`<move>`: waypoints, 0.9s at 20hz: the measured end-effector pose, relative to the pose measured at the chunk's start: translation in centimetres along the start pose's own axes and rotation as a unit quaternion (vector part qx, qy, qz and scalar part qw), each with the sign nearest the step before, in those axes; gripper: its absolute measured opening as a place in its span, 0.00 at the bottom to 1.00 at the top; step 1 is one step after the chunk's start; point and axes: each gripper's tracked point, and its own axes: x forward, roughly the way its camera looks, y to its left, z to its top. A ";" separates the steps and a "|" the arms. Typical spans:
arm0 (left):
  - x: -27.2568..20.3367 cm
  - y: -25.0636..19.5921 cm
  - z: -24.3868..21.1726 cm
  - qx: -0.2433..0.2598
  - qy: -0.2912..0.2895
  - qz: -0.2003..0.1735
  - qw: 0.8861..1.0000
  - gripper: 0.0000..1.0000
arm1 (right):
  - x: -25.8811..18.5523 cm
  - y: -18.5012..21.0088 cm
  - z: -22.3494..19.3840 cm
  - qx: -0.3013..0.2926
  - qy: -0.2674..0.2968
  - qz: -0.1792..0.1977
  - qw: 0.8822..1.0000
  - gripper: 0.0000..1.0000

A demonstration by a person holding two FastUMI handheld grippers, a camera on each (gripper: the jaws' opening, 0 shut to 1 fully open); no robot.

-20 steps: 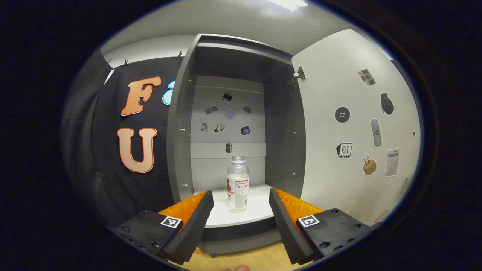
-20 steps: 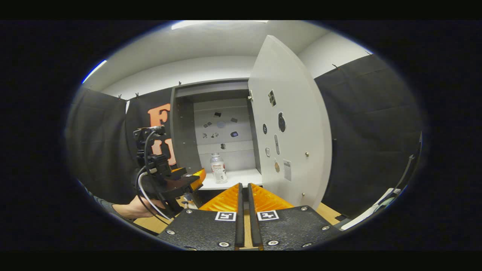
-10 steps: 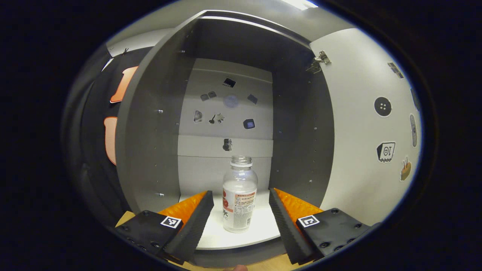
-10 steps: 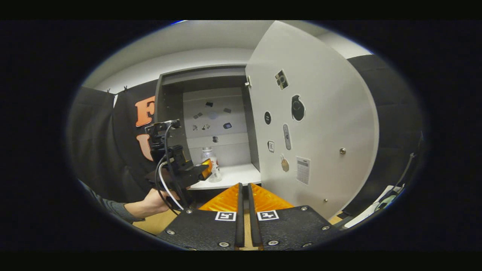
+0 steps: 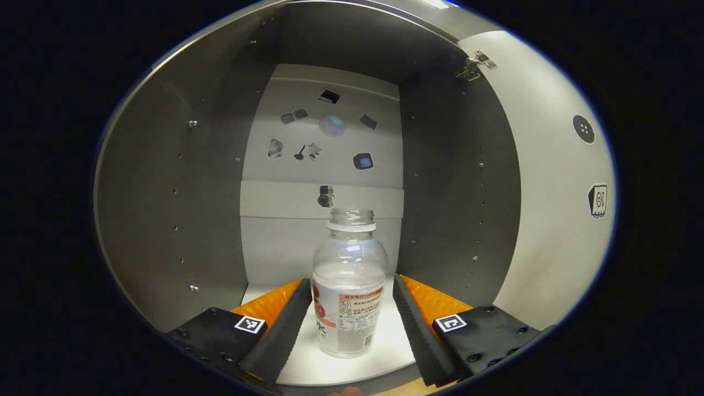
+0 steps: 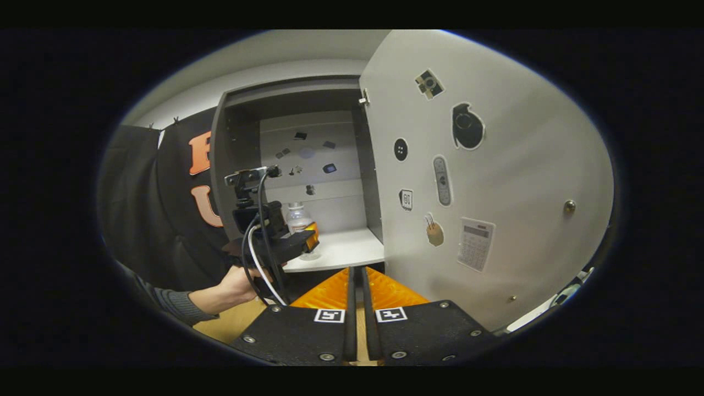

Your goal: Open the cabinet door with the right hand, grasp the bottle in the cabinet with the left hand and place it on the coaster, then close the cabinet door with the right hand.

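Grasp step: left gripper [image 5: 352, 308] spread wide, bottle [image 5: 348, 297] upright between its fingers on the cabinet shelf [image 5: 385, 352], seemingly untouched; next squeeze; right gripper [image 6: 356, 275] pinched together, empty.

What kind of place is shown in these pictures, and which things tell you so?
Most likely a staged recording booth, not a real home. A grey cabinet stands against black cloth pinned to the wall, its open door covered with stickers, and a single bottle on the shelf. A person's hand holds the left hand-held gripper.
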 end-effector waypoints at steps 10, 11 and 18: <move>-1.3 1.4 0.2 0.000 -0.004 0.017 1.000 0.84 | -0.3 0.0 -0.8 0.017 0.011 0.002 1.000 0.07; -2.3 1.6 0.4 0.004 -0.007 0.020 1.000 0.84 | -0.3 0.0 -0.9 0.018 0.012 0.004 1.000 0.06; -11.5 1.6 0.9 0.022 -0.034 0.026 0.999 0.85 | -2.3 0.8 -1.4 0.026 0.016 0.029 0.999 0.06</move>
